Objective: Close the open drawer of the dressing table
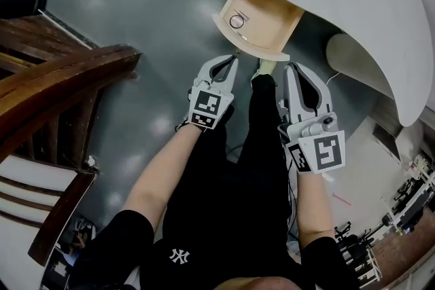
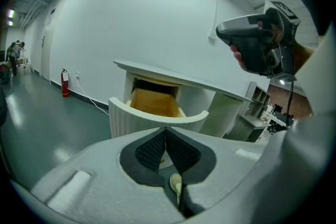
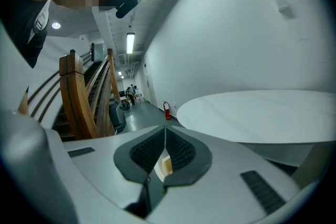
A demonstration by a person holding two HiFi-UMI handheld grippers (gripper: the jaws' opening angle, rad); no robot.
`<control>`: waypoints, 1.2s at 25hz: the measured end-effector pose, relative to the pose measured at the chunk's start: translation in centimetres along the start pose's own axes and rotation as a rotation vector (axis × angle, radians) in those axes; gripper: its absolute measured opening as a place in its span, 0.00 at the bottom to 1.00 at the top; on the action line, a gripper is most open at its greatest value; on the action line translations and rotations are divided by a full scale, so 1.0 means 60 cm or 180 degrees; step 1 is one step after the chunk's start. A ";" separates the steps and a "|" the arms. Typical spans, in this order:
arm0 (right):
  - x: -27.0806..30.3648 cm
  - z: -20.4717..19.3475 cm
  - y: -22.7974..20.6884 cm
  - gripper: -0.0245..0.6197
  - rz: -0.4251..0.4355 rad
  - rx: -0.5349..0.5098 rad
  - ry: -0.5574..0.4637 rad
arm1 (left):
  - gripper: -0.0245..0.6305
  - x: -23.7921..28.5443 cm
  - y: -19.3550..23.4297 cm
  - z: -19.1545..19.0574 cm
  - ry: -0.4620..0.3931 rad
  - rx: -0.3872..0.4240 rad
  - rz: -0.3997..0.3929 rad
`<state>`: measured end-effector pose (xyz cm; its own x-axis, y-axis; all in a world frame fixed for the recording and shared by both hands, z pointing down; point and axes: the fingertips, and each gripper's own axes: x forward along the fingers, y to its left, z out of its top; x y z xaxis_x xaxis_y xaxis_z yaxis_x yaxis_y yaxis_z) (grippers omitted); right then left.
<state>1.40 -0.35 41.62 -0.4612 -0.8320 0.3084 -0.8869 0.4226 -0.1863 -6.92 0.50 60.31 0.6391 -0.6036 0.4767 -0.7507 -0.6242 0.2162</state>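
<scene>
The white dressing table [image 1: 353, 3] has its drawer [image 1: 262, 17] pulled out, showing a pale wood inside and a round knob [image 1: 236, 21] on its curved white front. In the left gripper view the drawer [image 2: 155, 105] stands open just ahead of my left gripper [image 2: 166, 131], whose jaws are shut with nothing between them. My left gripper [image 1: 235, 59] sits just below the drawer front in the head view. My right gripper [image 1: 291, 67] is beside it, also shut and empty [image 3: 165, 128], with the round table top [image 3: 262, 113] ahead.
A dark wooden stair rail [image 1: 61, 88] runs along the left over the grey floor [image 1: 136, 3]. A red fire extinguisher [image 2: 64, 83] stands by the far wall. White shelving [image 2: 257, 107] is to the right of the table. The person's shoe [image 1: 263, 71] lies between the grippers.
</scene>
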 end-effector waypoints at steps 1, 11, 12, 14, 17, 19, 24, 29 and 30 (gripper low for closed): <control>0.008 -0.010 -0.008 0.06 -0.0010 0.0019 0.0010 | 0.05 0.009 0.005 -0.007 0.0012 -0.0010 0.0011; 0.038 -0.053 -0.091 0.06 -0.0104 0.0107 0.0015 | 0.05 0.077 0.016 -0.014 0.0011 -0.0006 0.0030; 0.039 -0.054 -0.101 0.06 -0.0110 0.0117 0.0015 | 0.05 0.083 0.017 -0.009 -0.0001 -0.0006 0.0041; 0.042 -0.054 -0.118 0.06 -0.0115 0.0134 0.0009 | 0.05 0.098 0.020 0.003 -0.0026 0.0001 0.0063; 0.048 -0.056 -0.136 0.06 -0.0095 0.0149 -0.0003 | 0.05 0.122 0.027 0.021 -0.0070 0.0021 0.0080; 0.053 -0.057 -0.145 0.06 -0.0067 0.0148 -0.0002 | 0.05 0.142 0.031 0.035 -0.0115 0.0033 0.0080; 0.069 -0.054 -0.166 0.06 0.0020 0.0118 -0.0007 | 0.05 0.190 0.044 0.073 -0.0265 0.0023 0.0096; 0.084 -0.048 -0.190 0.06 0.0059 0.0109 -0.0037 | 0.05 0.226 0.054 0.104 -0.0401 0.0019 0.0087; 0.087 -0.047 -0.196 0.06 0.0063 0.0106 -0.0041 | 0.05 0.232 0.055 0.109 -0.0420 0.0017 0.0085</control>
<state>9.34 -8.64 48.05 -0.4782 -0.8282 0.2924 -0.8762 0.4271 -0.2233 0.63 -13.22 62.08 0.6356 -0.6798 0.3659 -0.7671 -0.6095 0.2001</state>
